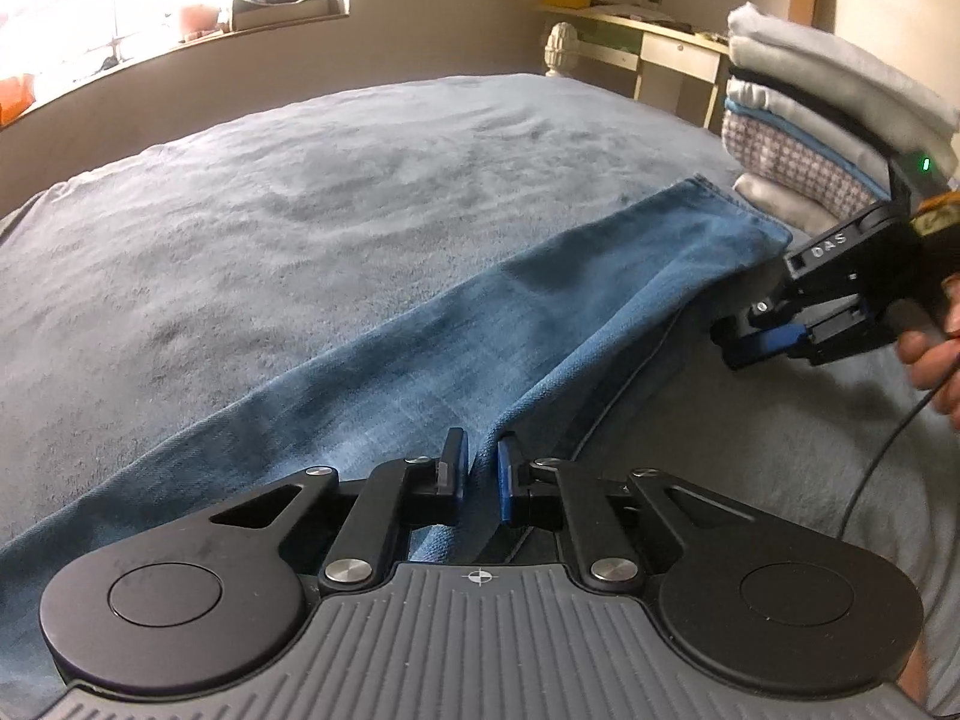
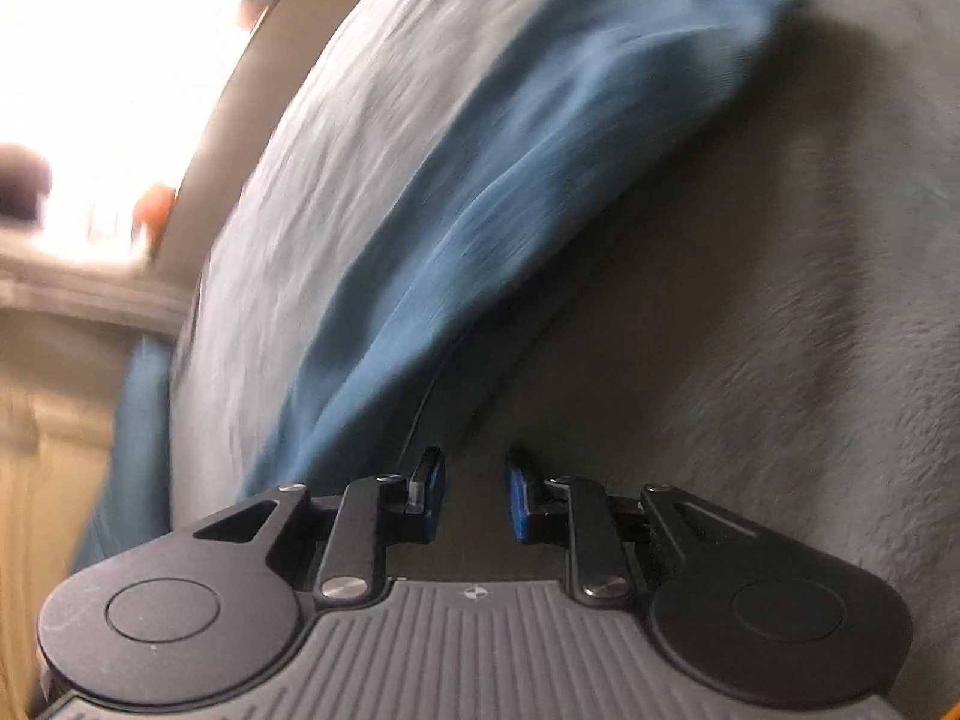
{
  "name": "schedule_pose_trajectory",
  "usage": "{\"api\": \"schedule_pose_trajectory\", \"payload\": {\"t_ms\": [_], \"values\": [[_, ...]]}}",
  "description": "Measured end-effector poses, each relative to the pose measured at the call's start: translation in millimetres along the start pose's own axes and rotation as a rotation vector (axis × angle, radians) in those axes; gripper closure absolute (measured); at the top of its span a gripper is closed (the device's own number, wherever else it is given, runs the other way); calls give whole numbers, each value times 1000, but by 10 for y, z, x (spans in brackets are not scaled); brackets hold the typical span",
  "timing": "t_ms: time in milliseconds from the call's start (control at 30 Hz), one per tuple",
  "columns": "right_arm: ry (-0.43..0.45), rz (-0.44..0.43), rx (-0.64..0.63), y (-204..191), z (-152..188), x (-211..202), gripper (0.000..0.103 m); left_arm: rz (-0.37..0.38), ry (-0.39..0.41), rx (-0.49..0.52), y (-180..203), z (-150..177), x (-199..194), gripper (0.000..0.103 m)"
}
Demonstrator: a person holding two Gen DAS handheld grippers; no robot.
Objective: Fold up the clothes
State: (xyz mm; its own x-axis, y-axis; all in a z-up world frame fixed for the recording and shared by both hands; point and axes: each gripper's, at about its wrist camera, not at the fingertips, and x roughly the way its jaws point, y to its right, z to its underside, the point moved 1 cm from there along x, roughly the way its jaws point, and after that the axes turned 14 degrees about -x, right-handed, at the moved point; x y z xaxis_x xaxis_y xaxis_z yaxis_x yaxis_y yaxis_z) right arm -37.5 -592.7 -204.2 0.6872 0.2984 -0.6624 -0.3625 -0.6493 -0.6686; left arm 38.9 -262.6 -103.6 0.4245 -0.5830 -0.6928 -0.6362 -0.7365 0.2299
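Left wrist view: blue jeans (image 1: pixel 420 336) lie stretched across a grey bedspread (image 1: pixel 252 198), one leg running from the lower left to a hem at the upper right, while the waist end is cut off behind the housing at the bottom edge. The left gripper (image 1: pixel 482 468) has its jaws nearly together, pinching a raised ridge of the denim between the blue pads (image 1: pixel 505 474). At the right edge the right gripper (image 1: pixel 744 342) hovers beside the lower edge of the leg, apart from the cloth; the hand (image 1: pixel 936 354) holding it is cut off by the frame, and partly hides a stack of folded clothes (image 1: pixel 804 120) behind. Right wrist view: heavily blurred by motion, so fabric detail is hard to make out. The right gripper (image 2: pixel 474 495) shows its jaws parted with nothing between them, over bare bedspread (image 2: pixel 750 330); the jeans (image 2: pixel 510 192) lie ahead and to the left, their far end smeared.
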Motion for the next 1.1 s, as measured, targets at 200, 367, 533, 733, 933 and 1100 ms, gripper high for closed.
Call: {"api": "schedule_pose_trajectory", "payload": {"t_ms": [200, 367, 533, 733, 933, 1100], "values": [[112, -96, 139, 188, -46, 121, 81, 3, 5, -3, 4, -4, -12, 94], [200, -102, 172, 269, -46, -26, 98, 7, 7, -11, -14, -16, -14, 94], [154, -162, 222, 413, 19, 70, 95, 9, 3, -21, -31, -24, -1, 94], [154, -177, 204, 404, 35, 235, 84, 12, 8, -19, -31, -21, -31, 94], [29, -253, 72, 144, 57, 436, 82, 10, 8, -38, -52, -37, -30, 94], [-105, -320, -4, -54, 178, 687, 82, 12, 9, -38, -47, -38, -36, 94]]}}
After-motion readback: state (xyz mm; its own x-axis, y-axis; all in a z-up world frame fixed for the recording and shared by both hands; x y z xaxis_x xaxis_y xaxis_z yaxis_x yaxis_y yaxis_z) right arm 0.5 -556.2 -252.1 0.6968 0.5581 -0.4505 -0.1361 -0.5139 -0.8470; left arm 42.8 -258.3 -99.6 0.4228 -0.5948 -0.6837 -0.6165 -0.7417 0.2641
